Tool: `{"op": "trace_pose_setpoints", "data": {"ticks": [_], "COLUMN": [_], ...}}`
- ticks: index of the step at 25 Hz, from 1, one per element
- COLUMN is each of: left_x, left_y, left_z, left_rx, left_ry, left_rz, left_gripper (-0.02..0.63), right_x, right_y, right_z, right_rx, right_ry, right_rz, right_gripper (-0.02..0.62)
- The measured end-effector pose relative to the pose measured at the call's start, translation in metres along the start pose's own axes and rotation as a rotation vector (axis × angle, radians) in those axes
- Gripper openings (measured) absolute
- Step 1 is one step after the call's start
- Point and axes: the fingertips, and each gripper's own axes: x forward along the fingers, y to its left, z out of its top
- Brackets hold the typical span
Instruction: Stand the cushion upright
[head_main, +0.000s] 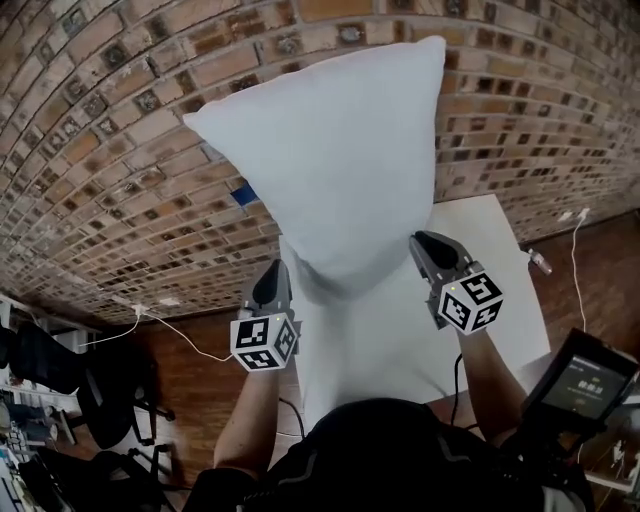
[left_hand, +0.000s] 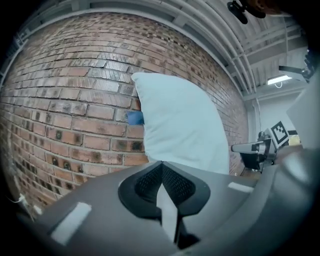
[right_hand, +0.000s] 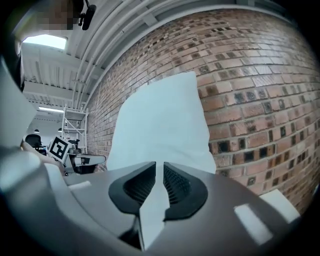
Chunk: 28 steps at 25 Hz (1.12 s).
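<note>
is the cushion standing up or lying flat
Upright: the cushion stands on end before the brick wall, lower edge pinched by left gripper and right gripper.

white table (head_main: 505, 250) by brick wall (head_main: 100, 150), cushion (head_main: 340, 160) upright on it

Dressed in a black top (head_main: 380, 445). Grey on left gripper (head_main: 274, 270) and right gripper (head_main: 424, 243), with black-and-white marker cubes (head_main: 265, 342).

An industrial loft workspace — bare brick wall (head_main: 100, 150), exposed ceiling pipes (right_hand: 117, 30), office chair (head_main: 112, 385), scaffold tower (right_hand: 75, 122).
</note>
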Motion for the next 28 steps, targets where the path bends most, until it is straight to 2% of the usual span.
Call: {"op": "trace_pose_setpoints", "data": {"ticks": [4,8,12,20,26,28], "left_x": [-0.029,-0.067,-0.101,-0.177,-0.214,-0.226], "left_y": [-0.018,-0.037,-0.044,-0.055,-0.071,-0.073], "left_z": [0.002,0.000,-0.010,-0.015,-0.017,-0.019], "left_rx": [0.011,0.005,0.005,0.006,-0.019,-0.012], "left_ry": [0.008,0.013,0.028,-0.022,-0.082,-0.084], "left_rz": [-0.055,-0.147,-0.151,-0.190,-0.221,-0.202], "left_gripper": [-0.012,-0.012,-0.012,-0.003,-0.009,-0.009], "right_x": [-0.015,-0.035,-0.055,-0.108,-0.141,-0.149], "right_y": [0.035,0.070,0.102,0.178,0.205,0.215], "right_z": [0.001,0.004,-0.001,-0.008,-0.018,-0.018], "right_rx": [-0.010,-0.021,-0.021,-0.044,-0.052,-0.055], "right_ry": [-0.001,-0.014,-0.013,-0.010,0.019,0.022], "right_rz": [0.008,-0.007,0.000,-0.040,-0.059,-0.040], "right_gripper": [0.055,0.055,0.055,0.054,0.049,0.044]}}
